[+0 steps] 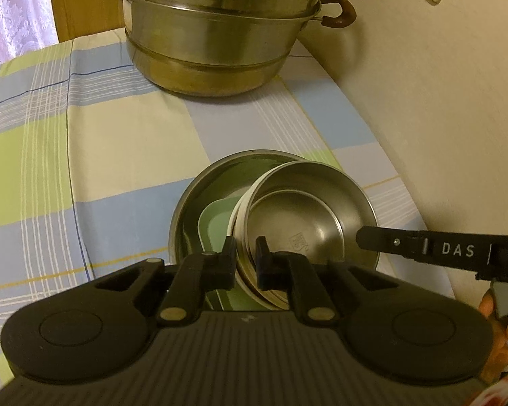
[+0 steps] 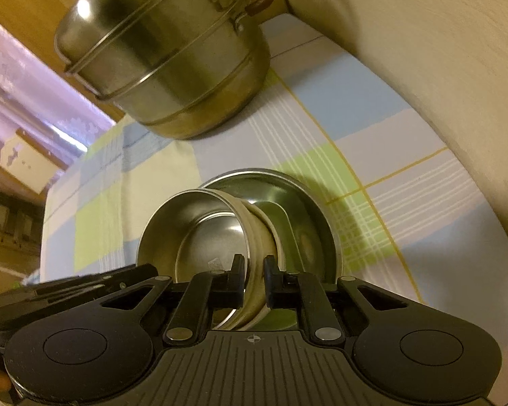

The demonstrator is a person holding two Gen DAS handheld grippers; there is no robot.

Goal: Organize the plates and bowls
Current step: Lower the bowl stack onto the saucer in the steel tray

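Observation:
A small steel bowl [image 1: 308, 209] with a white outer band is held between both grippers. My left gripper [image 1: 246, 245] is shut on its left rim. My right gripper [image 2: 253, 264] is shut on its opposite rim; one of its fingers [image 1: 389, 242] enters the left wrist view from the right. The bowl [image 2: 199, 230] hangs tilted over a wide steel basin [image 1: 199, 189] on the table. A pale green plate [image 1: 216, 220] lies inside the basin. The basin [image 2: 308, 209] and green plate [image 2: 288, 223] also show in the right wrist view.
A large stacked steel steamer pot [image 1: 216, 34] with brown handles stands at the back of the checked tablecloth [image 1: 84, 135]. A cream wall [image 1: 440, 84] borders the table on the right. The pot [image 2: 166, 61] also shows in the right wrist view.

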